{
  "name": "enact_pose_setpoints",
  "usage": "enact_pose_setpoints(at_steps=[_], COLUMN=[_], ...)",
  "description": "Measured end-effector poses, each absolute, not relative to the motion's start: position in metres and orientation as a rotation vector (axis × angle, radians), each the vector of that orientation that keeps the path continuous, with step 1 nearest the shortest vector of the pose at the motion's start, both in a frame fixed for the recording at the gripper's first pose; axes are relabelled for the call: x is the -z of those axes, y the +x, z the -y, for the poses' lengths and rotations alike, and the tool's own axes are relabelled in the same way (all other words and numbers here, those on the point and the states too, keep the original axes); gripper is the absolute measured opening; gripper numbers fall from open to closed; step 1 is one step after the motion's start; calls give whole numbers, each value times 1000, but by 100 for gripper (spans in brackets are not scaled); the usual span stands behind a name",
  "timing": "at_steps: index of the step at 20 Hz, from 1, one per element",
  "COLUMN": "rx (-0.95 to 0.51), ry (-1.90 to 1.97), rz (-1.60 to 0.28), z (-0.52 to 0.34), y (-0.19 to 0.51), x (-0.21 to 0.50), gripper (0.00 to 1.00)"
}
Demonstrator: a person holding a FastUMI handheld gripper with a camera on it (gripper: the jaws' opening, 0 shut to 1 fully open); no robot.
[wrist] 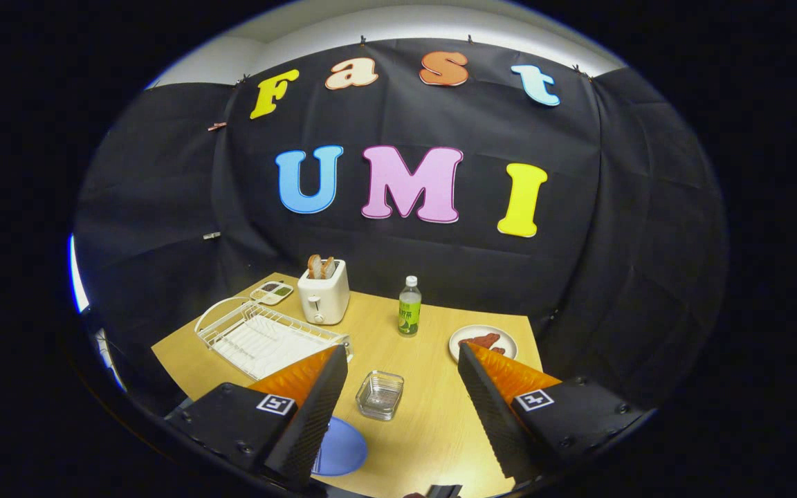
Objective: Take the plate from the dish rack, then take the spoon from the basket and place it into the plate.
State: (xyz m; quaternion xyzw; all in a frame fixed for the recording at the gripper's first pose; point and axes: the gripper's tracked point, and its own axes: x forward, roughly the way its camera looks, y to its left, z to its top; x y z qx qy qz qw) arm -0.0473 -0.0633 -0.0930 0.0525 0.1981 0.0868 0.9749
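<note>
My gripper (402,349) is open and held above the wooden table (433,436), with nothing between its fingers. A blue plate (343,449) lies flat on the table close under the left finger, which hides part of it. The white wire dish rack (267,335) stands beyond the left finger, toward the table's left edge. A small clear square container (380,394) sits on the table between the fingers, just ahead of the blue plate.
A white toaster (324,294) with bread slices stands behind the rack, beside a small tray (272,292). A green-labelled bottle (409,308) stands mid-table. Past the right fingertip sits a white plate with reddish food (485,341). The black cloth wall closes the back.
</note>
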Motion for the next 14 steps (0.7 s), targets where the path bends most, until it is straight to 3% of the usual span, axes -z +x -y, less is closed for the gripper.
enact_pose_setpoints(at_steps=[14], rx=[-124], ry=[79], rz=[-283], z=[102], y=[-36], x=[73], gripper=[99])
